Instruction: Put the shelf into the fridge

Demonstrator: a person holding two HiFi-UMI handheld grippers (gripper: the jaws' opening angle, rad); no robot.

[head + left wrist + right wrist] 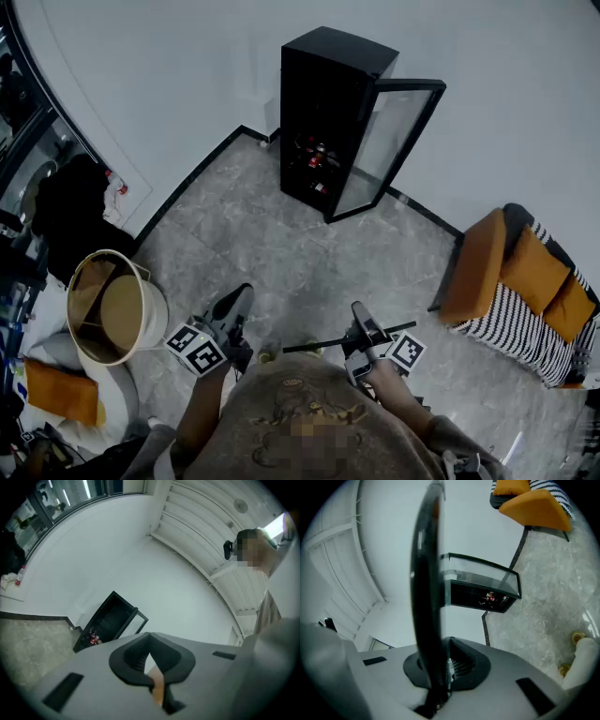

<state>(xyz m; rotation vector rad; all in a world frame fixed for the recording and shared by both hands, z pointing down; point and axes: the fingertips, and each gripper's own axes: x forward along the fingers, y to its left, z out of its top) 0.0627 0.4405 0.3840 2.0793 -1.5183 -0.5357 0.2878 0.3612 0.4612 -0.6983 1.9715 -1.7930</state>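
Note:
The black fridge (323, 103) stands against the white wall with its glass door (386, 150) swung open to the right. Bottles with red labels (314, 161) show inside. My right gripper (361, 330) is shut on the shelf (314, 345), a thin dark-framed pane seen edge-on in front of the person's body. In the right gripper view the shelf's black frame (429, 588) rises between the jaws of that gripper (440, 670), and the fridge (483, 595) lies beyond. My left gripper (234, 314) holds nothing and is shut (149, 637). It is well away from the fridge (105, 620).
A round white basket (112, 305) stands on the floor at the left, with dark clothes (66, 211) behind it. An orange sofa with striped cushions (511, 281) sits at the right. Grey marble floor (281, 253) lies between me and the fridge.

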